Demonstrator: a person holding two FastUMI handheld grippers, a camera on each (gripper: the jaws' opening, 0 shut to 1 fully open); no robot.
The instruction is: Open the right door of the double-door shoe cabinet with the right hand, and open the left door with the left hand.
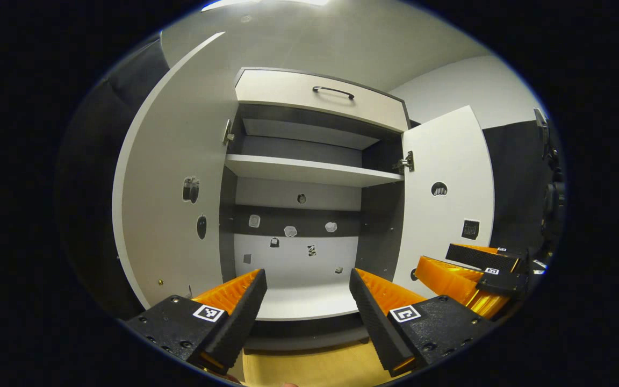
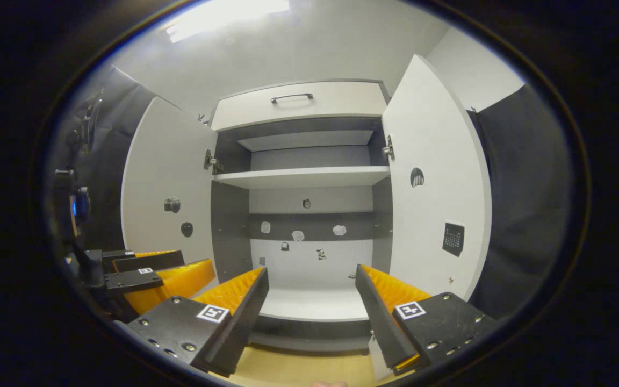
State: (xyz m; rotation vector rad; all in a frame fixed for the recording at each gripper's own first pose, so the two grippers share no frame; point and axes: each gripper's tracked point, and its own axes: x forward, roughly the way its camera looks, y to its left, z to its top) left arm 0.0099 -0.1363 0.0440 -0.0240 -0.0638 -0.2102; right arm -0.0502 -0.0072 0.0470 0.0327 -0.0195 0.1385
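The shoe cabinet (image 1: 309, 172) (image 2: 309, 177) stands in front of me with both doors swung wide. Its left door (image 1: 172, 188) (image 2: 164, 199) and right door (image 1: 446, 188) (image 2: 433, 183) are white inside, with small stickers. In the left gripper view, my left gripper (image 1: 308, 279) is open in front of the cabinet's bottom shelf, holding nothing, and the right gripper (image 1: 476, 269) shows at lower right near the right door. In the right gripper view, my right gripper (image 2: 312, 277) is open and holds nothing, with the left gripper (image 2: 148, 269) at lower left.
A drawer front with a dark handle (image 1: 333, 91) (image 2: 292, 97) tops the cabinet. Inside are a white shelf (image 1: 309, 171) (image 2: 301, 176) and a bottom shelf (image 1: 309, 301) (image 2: 315, 303). Wooden floor (image 1: 309, 365) lies below. Dark booth cloth hangs on both sides.
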